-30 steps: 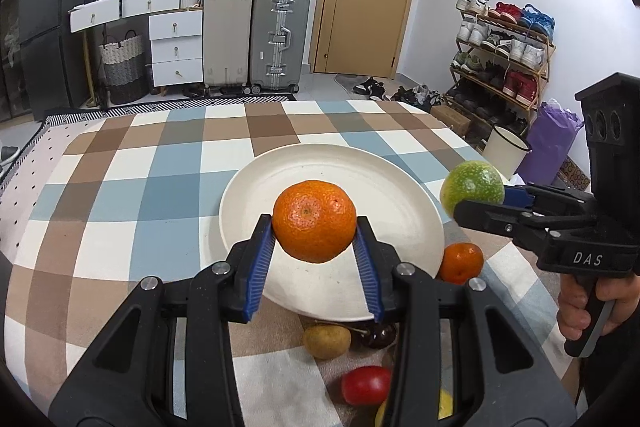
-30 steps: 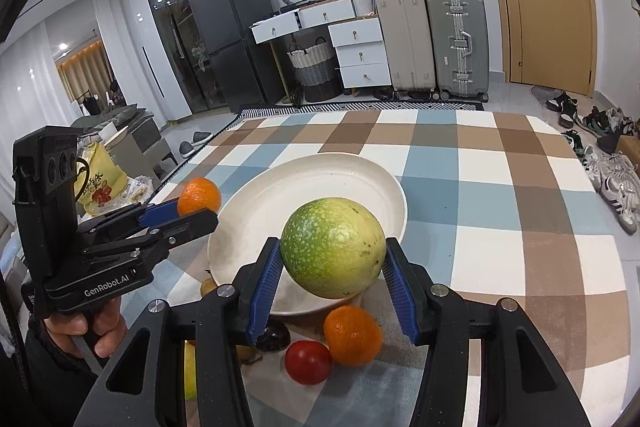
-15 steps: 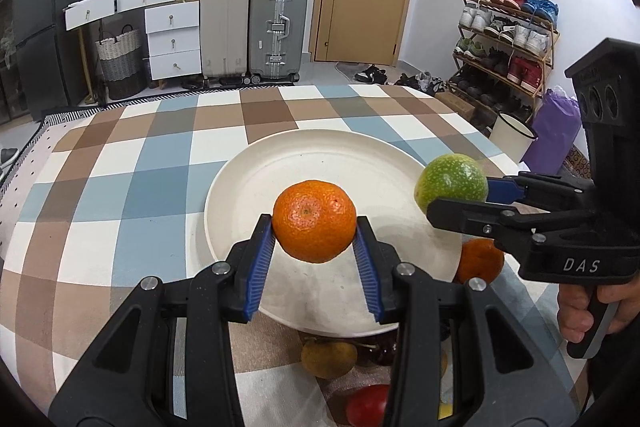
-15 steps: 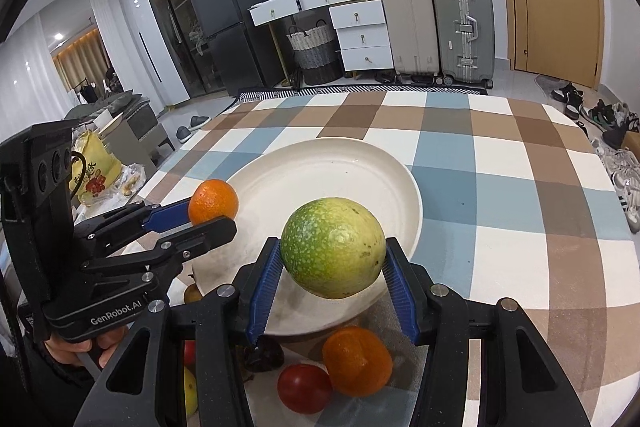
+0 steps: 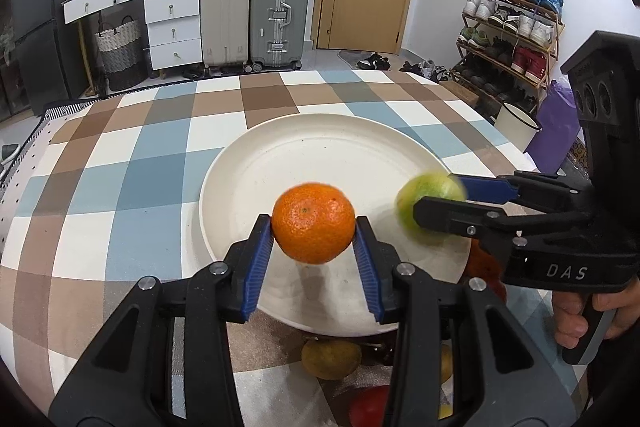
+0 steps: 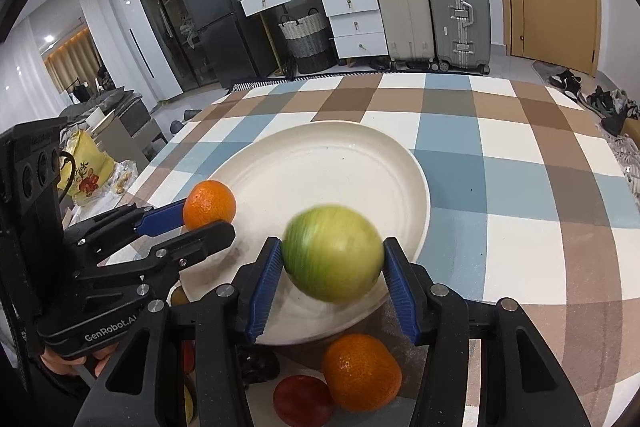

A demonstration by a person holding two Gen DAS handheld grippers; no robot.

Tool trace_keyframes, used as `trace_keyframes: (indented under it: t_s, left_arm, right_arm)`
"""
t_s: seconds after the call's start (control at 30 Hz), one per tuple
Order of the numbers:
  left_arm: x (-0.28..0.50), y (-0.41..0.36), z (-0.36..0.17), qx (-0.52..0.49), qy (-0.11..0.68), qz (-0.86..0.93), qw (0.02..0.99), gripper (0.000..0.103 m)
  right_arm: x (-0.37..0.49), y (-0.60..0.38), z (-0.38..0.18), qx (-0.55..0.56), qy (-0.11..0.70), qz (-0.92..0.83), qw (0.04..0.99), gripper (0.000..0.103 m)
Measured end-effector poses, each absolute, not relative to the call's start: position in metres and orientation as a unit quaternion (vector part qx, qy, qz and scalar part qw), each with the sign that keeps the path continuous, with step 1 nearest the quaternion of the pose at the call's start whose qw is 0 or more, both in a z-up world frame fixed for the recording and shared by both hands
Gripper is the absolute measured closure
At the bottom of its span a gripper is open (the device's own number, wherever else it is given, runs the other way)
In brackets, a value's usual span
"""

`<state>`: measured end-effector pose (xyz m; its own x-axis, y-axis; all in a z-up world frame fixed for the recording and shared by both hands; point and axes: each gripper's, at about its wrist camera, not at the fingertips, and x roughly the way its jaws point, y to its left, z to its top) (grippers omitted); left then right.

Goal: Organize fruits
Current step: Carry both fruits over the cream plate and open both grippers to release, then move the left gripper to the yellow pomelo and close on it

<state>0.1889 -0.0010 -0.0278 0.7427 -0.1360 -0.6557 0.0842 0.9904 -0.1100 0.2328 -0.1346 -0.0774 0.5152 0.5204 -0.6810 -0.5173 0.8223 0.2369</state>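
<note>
Hanging over the white plate (image 5: 248, 183), a glossy orange mandarin (image 5: 313, 223).

Two grippers: the left gripper (image 5: 314, 259) at 6 o'clock of its own view, the right gripper (image 6: 332, 283) likewise. One white plate (image 6: 400, 163). Two oranges: one orange (image 5: 313, 234) gripped, another loose orange (image 6: 361, 372) at 6 o'clock. One green fruit (image 6: 333, 253). One red fruit (image 6: 302, 401). Two suitcases (image 6: 432, 3) at 12 o'clock.
</note>
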Motion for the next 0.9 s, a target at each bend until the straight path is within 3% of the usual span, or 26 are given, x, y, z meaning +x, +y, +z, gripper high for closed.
trace_keyframes:
  t_s: [0.07,0.2,0.27,0.3,0.37,0.47,0.53,0.8,0.9]
  left_arm:
    - [0.187,-0.001,-0.027,-0.037,0.350,-0.060,0.934,0.066]
    - [0.186,-0.001,-0.028,-0.038,0.358,-0.060,0.931,0.062]
    - [0.183,-0.002,-0.027,-0.035,0.363,-0.057,0.930,0.059]
    - [0.181,-0.002,-0.026,-0.033,0.362,-0.055,0.930,0.056]
    - [0.176,-0.001,-0.022,-0.032,0.354,-0.051,0.933,0.038]
    - [0.164,0.001,-0.015,-0.033,0.336,-0.047,0.940,0.021]
    - [0.156,0.004,-0.009,-0.037,0.326,-0.046,0.943,0.020]
    - [0.124,0.004,0.005,-0.034,0.311,-0.038,0.949,0.012]
    - [0.109,0.001,0.011,-0.028,0.302,-0.038,0.952,0.002]
  right_arm:
    - [0.228,-0.134,-0.073,-0.005,0.378,0.304,0.875,0.050]
    - [0.221,-0.136,-0.067,-0.006,0.355,0.299,0.886,0.025]
    - [0.220,-0.141,-0.065,0.000,0.352,0.300,0.887,0.023]
    - [0.220,-0.143,-0.064,0.001,0.351,0.298,0.888,0.021]
    - [0.218,-0.149,-0.062,0.003,0.344,0.292,0.892,0.015]
    - [0.214,-0.158,-0.058,0.009,0.338,0.288,0.896,0.008]
    - [0.212,-0.164,-0.056,0.015,0.335,0.286,0.898,0.003]
    - [0.200,-0.173,-0.057,0.010,0.343,0.272,0.899,0.000]
    - [0.190,-0.174,-0.055,0.001,0.343,0.274,0.898,0.000]
